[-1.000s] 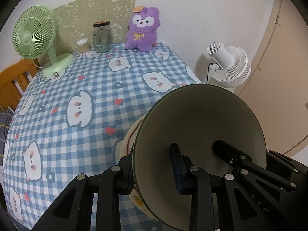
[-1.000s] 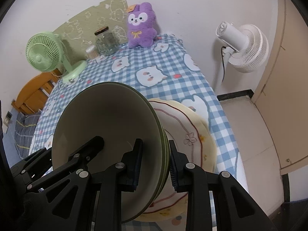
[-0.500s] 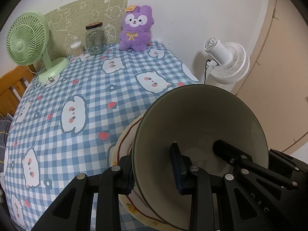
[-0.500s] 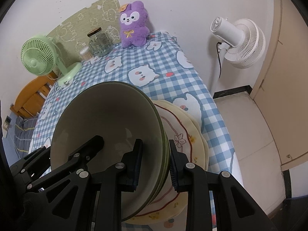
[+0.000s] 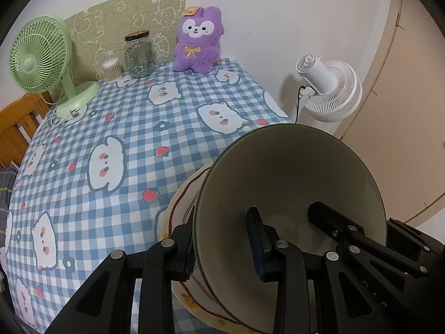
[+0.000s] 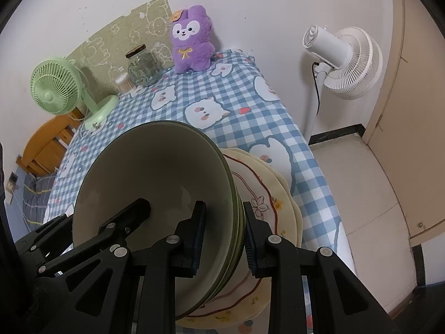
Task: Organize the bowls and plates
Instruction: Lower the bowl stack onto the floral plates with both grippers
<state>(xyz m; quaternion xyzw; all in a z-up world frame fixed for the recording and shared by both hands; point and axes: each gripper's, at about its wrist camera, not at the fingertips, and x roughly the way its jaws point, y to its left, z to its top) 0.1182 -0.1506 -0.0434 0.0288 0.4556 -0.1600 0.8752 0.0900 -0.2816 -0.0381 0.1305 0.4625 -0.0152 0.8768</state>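
- Change since the earlier frames: I have lowered the stack of green bowls (image 6: 155, 194) toward the cream plates (image 6: 274, 194); the plates show more fully beneath it, and the jaws of my left gripper (image 5: 222, 247) have just been opening a little, with the bowl rim between them.
- Left gripper: it straddles the near-left rim of the stack, one pad inside the top bowl and one outside. From the left wrist view I cannot tell whether the pads press the rim or have let go.
- Right gripper (image 6: 222, 236): clenched on the opposite rim, one finger inside and one outside, across the full thickness of the nested rims.
- Position of stack: tilted, directly over the plates at the near-right part of the table (image 5: 125, 128). Whether its foot touches the top plate is hidden.
- Step in hand, as I judge it: setting the bowls down on the plate pile.
- Next move calls for: levelling the stack, seating it centred on the top plate, then freeing both rims evenly so nothing tips toward the table edge.
- Bowls: glazed ceramic, olive-green outside, pale smooth inside, deep and flaring; several nested.
- Plates: glossy cream ceramic, wavy rims, red line and small flower motifs; stacked slightly offset.
- Table cover: soft checked cloth, blue and white, printed with cartoon animals.
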